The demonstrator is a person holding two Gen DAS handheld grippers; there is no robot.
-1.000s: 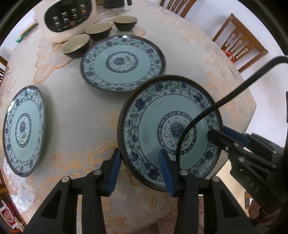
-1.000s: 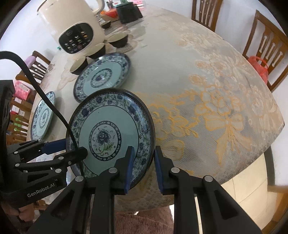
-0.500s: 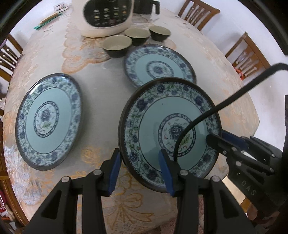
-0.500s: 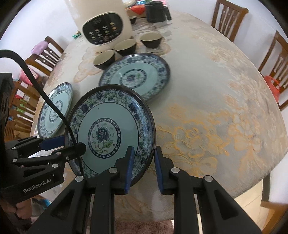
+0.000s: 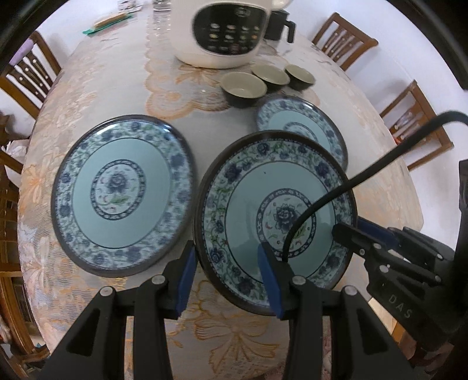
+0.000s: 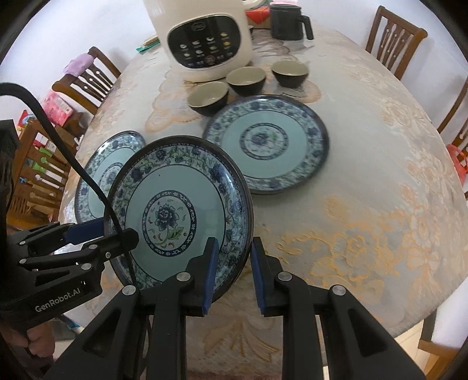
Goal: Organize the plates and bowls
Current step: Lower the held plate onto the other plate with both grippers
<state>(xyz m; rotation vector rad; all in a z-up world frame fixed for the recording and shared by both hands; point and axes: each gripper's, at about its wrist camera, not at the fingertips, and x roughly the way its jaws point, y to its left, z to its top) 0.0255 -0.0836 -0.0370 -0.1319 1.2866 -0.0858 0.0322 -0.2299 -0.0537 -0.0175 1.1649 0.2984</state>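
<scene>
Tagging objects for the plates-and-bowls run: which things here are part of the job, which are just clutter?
Job:
- held plate, gripped at opposite rims by left gripper and right gripper
- two plates flat on the table
- three dark bowls

Just lying about:
- rice cooker
- black mug
- wooden chairs

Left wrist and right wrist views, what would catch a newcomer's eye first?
A blue flowered plate is held up off the table, gripped on opposite rims by the left gripper and right gripper. Two matching plates lie flat, one left and one behind. Farther back, three dark bowls line up before a cream cooker.
</scene>
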